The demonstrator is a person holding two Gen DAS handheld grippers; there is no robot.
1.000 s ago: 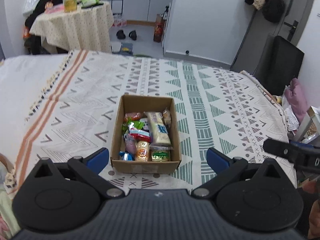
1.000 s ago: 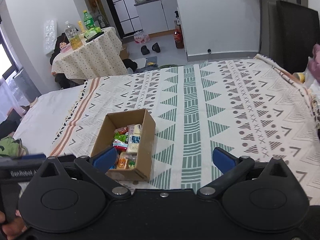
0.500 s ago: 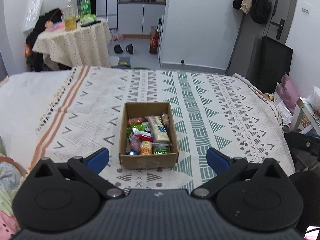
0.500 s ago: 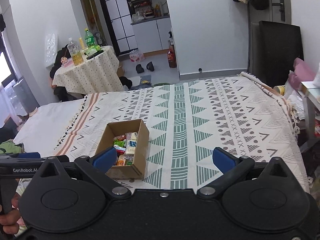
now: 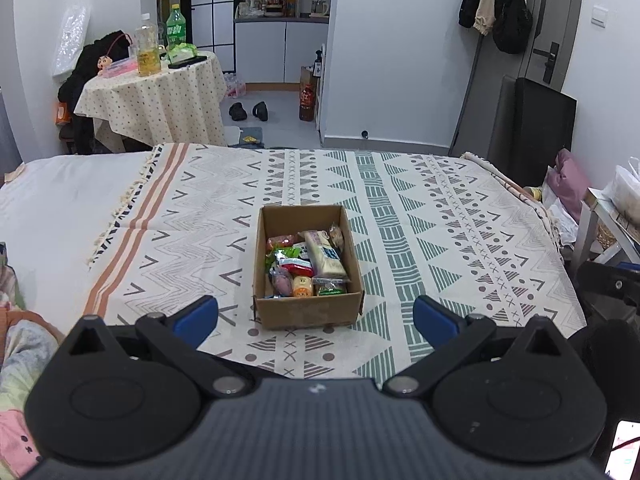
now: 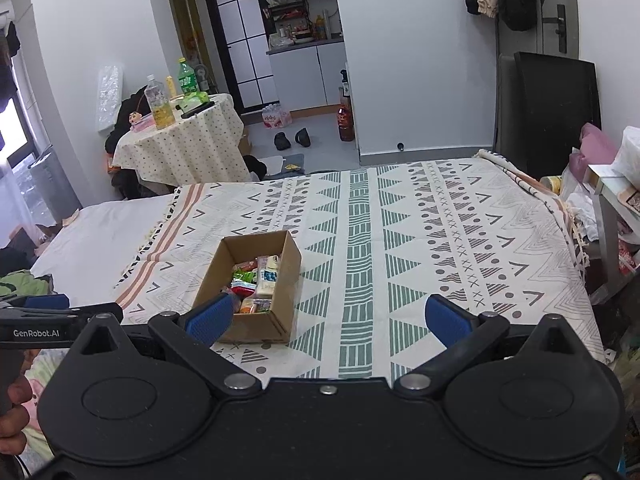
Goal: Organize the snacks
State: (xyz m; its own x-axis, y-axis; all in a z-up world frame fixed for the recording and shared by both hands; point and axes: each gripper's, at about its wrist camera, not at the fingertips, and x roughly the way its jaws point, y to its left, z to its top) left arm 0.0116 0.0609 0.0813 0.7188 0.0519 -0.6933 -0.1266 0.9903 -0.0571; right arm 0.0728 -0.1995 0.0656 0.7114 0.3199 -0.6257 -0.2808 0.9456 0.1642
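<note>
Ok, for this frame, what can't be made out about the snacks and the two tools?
- Brown cardboard box: in the left wrist view the lower snacks are hidden under the top packets.
- Same box: in the right wrist view its tall wall and the blue finger cover most contents.
- Packet labels: too small to read.
- Left tool and right tool: open, empty.

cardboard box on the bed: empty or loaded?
Loaded. The cardboard box sits open-topped on the patterned blanket, with wrapped snacks covering its floor; none lie outside it.
</note>
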